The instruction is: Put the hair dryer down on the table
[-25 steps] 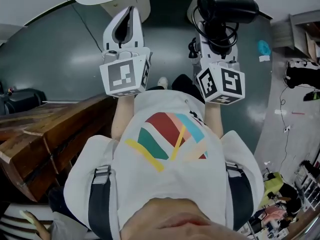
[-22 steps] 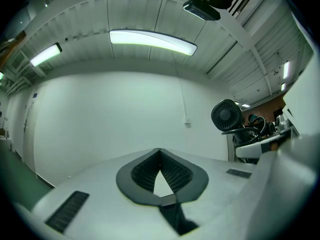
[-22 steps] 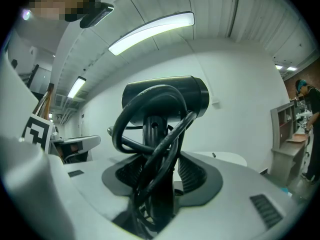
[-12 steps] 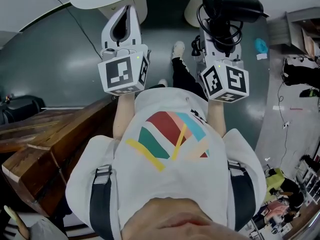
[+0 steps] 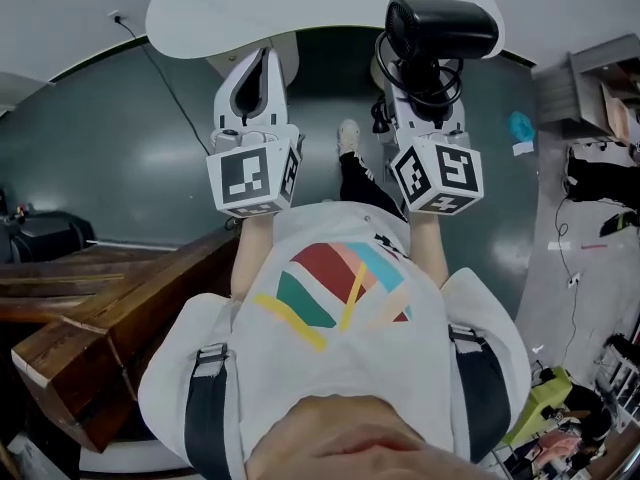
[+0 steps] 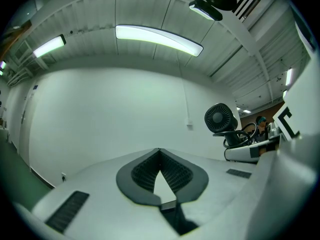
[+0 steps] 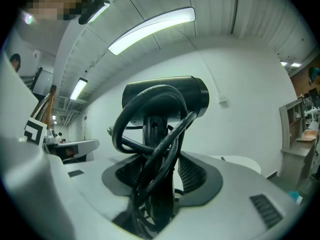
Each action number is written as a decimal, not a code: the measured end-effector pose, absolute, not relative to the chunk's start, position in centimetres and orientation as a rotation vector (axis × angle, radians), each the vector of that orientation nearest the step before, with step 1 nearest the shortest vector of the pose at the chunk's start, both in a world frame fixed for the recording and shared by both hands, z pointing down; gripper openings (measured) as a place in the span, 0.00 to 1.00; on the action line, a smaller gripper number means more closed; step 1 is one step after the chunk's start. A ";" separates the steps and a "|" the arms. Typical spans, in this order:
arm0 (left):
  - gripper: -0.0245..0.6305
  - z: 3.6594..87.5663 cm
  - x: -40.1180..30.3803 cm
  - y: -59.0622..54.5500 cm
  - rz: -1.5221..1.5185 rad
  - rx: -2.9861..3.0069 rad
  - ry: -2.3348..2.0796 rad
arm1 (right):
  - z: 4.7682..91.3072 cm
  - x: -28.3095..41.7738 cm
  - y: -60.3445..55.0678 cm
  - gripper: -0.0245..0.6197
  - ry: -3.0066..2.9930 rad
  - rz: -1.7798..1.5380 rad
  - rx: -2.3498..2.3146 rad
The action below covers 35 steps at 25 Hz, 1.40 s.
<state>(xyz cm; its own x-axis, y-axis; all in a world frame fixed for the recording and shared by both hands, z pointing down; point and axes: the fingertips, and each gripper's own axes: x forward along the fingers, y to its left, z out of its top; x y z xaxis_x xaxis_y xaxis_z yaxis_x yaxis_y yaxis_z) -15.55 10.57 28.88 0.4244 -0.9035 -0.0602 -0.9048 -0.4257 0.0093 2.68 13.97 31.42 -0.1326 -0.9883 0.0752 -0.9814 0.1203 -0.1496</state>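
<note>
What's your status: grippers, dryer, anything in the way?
Left gripper shut, empty. Right gripper shut on hair dryer handle, cord looped round it. Dryer not yet down; white table ahead, nothing seen between.

A white cotton T-shirt (image 5: 340, 383) carries slanted stripes of red, teal, light blue, yellow and peach, flanked by dark grey shoulder straps (image 5: 205, 408). Above the shirt, the white plastic left gripper (image 6: 160, 153) and white plastic right gripper (image 7: 160, 164) have dark grey ribbed pads and black-and-white square markers. The glossy black plastic hair dryer (image 5: 441, 26) has a black cord. Farther above the shirt are a white round table (image 5: 200, 13) and a dark grey-green glossy floor (image 5: 120, 148). Left of the shirt are brown wooden beams (image 5: 110, 308).
</note>
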 end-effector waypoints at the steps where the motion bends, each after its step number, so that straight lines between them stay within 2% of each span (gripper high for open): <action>1: 0.06 28.9 -15.4 9.9 0.090 -2.631 1.675 | 31.7 2.8 13.2 0.36 2.324 -0.260 -2.038; 19: 0.06 30.2 -9.9 -10.7 0.011 -2.581 1.796 | 33.8 8.9 -6.4 0.36 2.399 -0.334 -1.999; 28: 0.06 28.5 -5.3 -17.3 0.007 -2.543 1.795 | 33.2 12.7 -13.7 0.36 2.439 -0.327 -1.947; 35: 0.06 28.0 -4.8 -19.7 0.002 -2.516 1.809 | 32.6 13.2 -17.0 0.36 2.448 -0.315 -1.907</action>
